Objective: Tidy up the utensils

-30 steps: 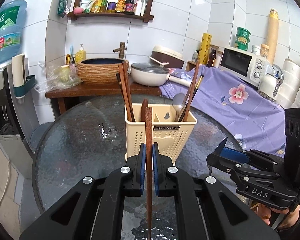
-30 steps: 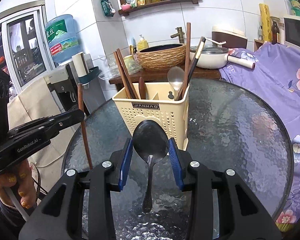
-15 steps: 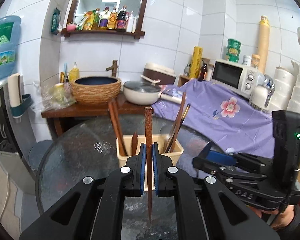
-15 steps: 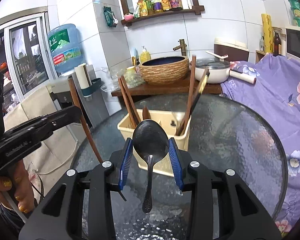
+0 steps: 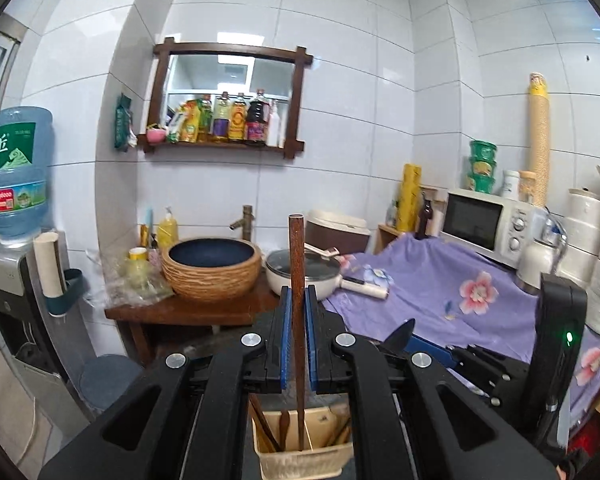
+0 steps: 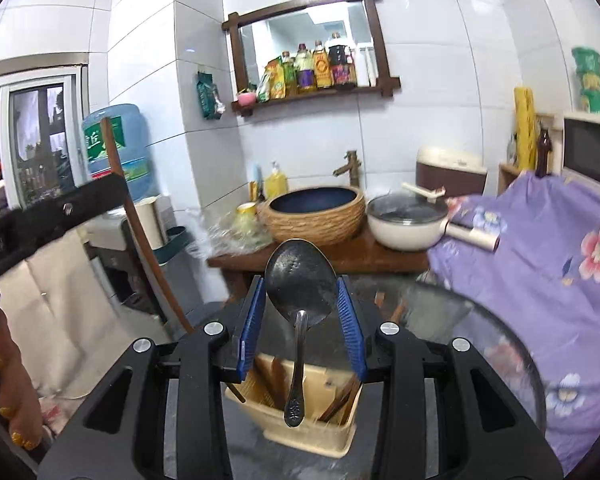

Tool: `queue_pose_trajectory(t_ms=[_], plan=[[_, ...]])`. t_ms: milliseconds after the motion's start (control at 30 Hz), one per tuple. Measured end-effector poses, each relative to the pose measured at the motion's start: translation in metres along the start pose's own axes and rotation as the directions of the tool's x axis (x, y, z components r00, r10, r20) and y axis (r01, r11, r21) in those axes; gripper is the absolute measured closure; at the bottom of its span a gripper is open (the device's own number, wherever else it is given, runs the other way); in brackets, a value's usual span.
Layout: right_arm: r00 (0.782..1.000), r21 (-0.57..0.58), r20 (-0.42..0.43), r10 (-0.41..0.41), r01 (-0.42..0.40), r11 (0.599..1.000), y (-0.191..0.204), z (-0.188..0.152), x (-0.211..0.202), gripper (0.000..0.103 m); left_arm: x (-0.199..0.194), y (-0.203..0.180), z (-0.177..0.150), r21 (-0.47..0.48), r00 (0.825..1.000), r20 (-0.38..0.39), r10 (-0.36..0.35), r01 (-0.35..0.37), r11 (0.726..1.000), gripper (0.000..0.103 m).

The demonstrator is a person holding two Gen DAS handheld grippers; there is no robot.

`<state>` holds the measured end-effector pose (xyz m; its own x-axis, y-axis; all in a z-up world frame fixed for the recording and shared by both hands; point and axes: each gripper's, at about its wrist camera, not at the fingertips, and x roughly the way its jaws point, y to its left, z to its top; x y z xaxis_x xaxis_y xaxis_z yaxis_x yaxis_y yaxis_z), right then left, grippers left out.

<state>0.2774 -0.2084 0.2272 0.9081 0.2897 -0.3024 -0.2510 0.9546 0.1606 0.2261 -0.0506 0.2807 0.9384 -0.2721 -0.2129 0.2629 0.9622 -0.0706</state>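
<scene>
Gripping a dark wooden chopstick [image 5: 296,280] upright between their blue pads, the left tongs [image 5: 296,336] are closed narrowly on its middle, as the left wrist view shows. The stick's lower tip reaches down into the cream utensil caddy [image 5: 300,454], seemingly into a middle compartment beside other wooden sticks already standing there. I judge the chopstick light, stiff and rather smooth, so it could slide through the pads if the grip loosens; holding it mid-length, as now, keeps it steady and plumb. The caddy's dividers leave only narrow slots, so the tip needs to go straight down to miss the rims. To the right, the right tongs' black body [image 5: 556,344] sits near, leaving little side room between the two tools.

From the right wrist view, the right tongs [image 6: 302,320] stand fairly wide, pinching the bowl of a metal spoon [image 6: 300,292] by its edges, the handle hanging down toward the caddy [image 6: 300,432]. Its end hovers over the front wall; whether it has entered a compartment I cannot tell. Steel is hard and slick, and a hold on the curved bowl looks less secure than one on the handle, so the spoon may swing or slip. The caddy rests on the round glass desk [image 6: 480,344], which has open surface to the right; on the left, the left tongs' body [image 6: 52,216] and its chopstick [image 6: 140,236] crowd that side.
</scene>
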Motion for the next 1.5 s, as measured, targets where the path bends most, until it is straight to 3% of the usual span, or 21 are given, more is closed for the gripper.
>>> queue_pose_trajectory(t_ms=[267,733,967,1067,1233,1300,1400,1467,1500], plan=[[0.995,-0.092,0.056,-0.086,0.091,0.992,0.006,-0.035,0.034,0.066,0.056,0.018,-0.033,-0.046,0.993,-0.072,0.091,-0.094,0.995,0.097],[0.994,-0.062,-0.058,-0.093,0.09,0.994,-0.011,-0.103,0.066,0.066,0.087,0.027,-0.111,-0.062,0.976,-0.209,0.067,-0.081,0.995,0.097],[0.988,-0.068,-0.114,-0.099,0.092,0.993,-0.012,-0.124,0.075,0.066,0.097,0.031,-0.135,-0.058,0.961,-0.272,0.056,-0.075,0.996,0.097],[0.986,-0.066,-0.128,-0.105,0.097,0.993,-0.013,-0.127,0.077,0.065,0.096,0.032,-0.138,-0.044,0.962,-0.264,0.066,-0.08,0.996,0.097],[0.99,-0.064,-0.103,-0.098,0.091,0.994,-0.014,-0.127,0.069,0.049,0.092,0.035,-0.133,-0.056,0.963,-0.265,0.04,-0.056,0.997,0.096],[0.991,-0.065,-0.09,-0.098,0.092,0.994,-0.013,-0.125,0.062,0.049,0.086,0.035,-0.131,-0.054,0.967,-0.252,0.039,-0.054,0.997,0.092],[0.993,-0.054,-0.081,-0.081,0.077,0.996,-0.012,-0.124,0.05,0.049,0.068,0.037,-0.126,-0.064,0.977,-0.214,0.02,-0.034,0.997,0.076],[0.995,-0.05,-0.075,-0.073,0.069,0.996,-0.012,-0.126,0.039,0.047,0.055,0.038,-0.124,-0.069,0.983,-0.18,0.025,-0.038,0.997,0.05],[0.995,-0.052,-0.07,-0.075,0.072,0.996,-0.012,-0.126,0.035,0.043,0.047,0.039,-0.123,-0.071,0.987,-0.157,0.037,-0.048,0.996,0.043]])
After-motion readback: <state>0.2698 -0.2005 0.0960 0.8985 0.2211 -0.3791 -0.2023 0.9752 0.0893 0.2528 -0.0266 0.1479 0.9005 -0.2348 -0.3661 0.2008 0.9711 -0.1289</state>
